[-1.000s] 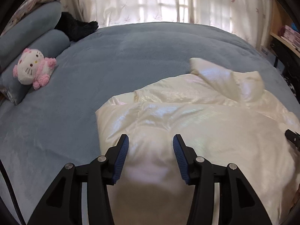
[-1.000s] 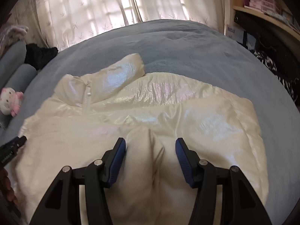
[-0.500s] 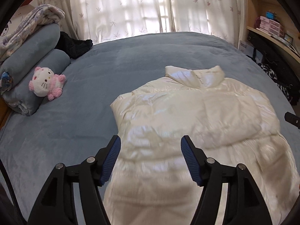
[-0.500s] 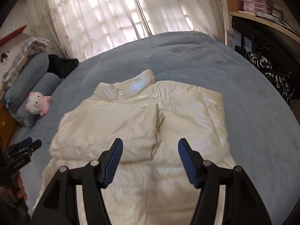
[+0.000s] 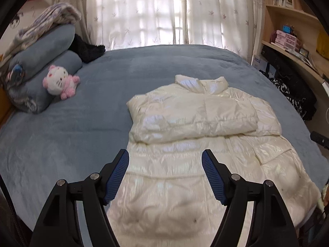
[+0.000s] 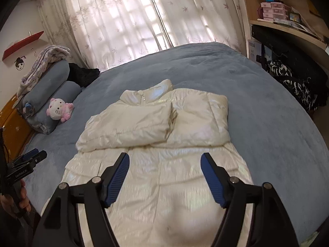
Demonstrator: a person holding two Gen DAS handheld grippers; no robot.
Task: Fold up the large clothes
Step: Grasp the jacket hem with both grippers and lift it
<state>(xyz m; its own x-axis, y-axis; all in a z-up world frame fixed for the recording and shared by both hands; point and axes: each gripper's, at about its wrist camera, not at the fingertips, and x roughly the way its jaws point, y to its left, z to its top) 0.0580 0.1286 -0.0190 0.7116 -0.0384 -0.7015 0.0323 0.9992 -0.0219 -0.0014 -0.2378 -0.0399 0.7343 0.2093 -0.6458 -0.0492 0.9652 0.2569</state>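
After I pulled back, both sleeves lay folded on jacket [image 5: 197,144] | left gripper [image 5: 165,175], right gripper [image 6: 165,177] spread, empty | hem at 6 o'clock came next.

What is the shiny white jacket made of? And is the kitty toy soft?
The jacket looks like slick, glossy nylon-type fabric with puffy filling: light glints off it and it bulges in quilted bands. The kitty toy seems soft plush, since its white and pink surface looks fuzzy. Neither can be confirmed by sight alone.
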